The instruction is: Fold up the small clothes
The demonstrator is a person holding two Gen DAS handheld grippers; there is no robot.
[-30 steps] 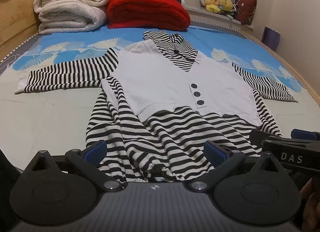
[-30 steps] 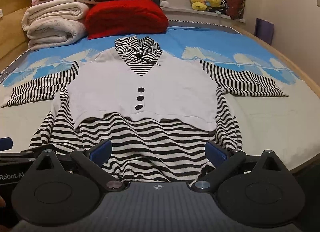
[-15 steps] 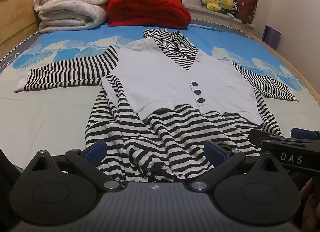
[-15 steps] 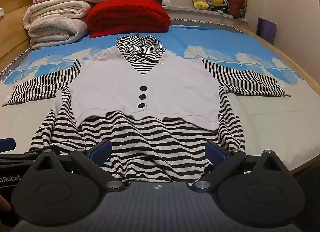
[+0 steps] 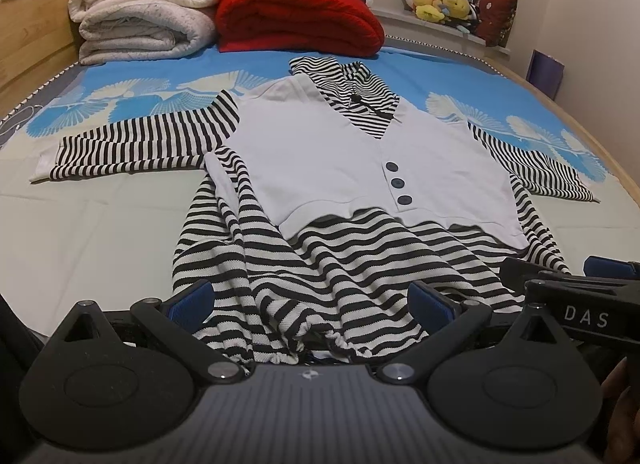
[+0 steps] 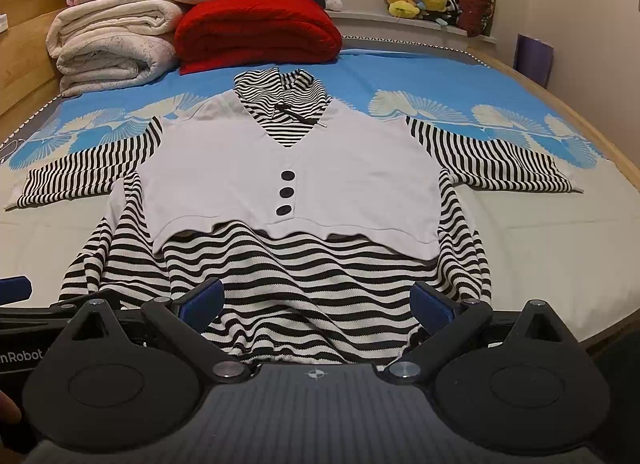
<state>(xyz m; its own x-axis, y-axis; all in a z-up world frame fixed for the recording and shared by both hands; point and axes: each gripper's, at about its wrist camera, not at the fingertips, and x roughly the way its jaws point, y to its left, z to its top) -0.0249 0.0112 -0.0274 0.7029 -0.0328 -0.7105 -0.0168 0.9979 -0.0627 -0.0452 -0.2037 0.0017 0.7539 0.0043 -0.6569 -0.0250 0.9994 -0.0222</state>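
Observation:
A small black-and-white striped top with a white vest front and three dark buttons (image 5: 360,168) (image 6: 292,176) lies spread face up on the bed, sleeves out to both sides. Its striped hem is rumpled at the near edge. My left gripper (image 5: 310,300) is open, its blue-padded fingers wide apart over the hem's left part. My right gripper (image 6: 316,298) is open over the hem's right part. Neither holds cloth. The right gripper also shows at the right edge of the left wrist view (image 5: 580,288).
The bed (image 6: 520,76) has a blue and pale patterned sheet. Folded white blankets (image 6: 112,48) and a red blanket (image 6: 256,32) are stacked at the far end. Plush toys (image 6: 420,0) sit on the windowsill. A wooden bed rail (image 6: 580,132) runs along the right.
Both grippers have drawn back slightly and tilted, so the garment sits a little lower in view. Both stay open. The garment has not moved.

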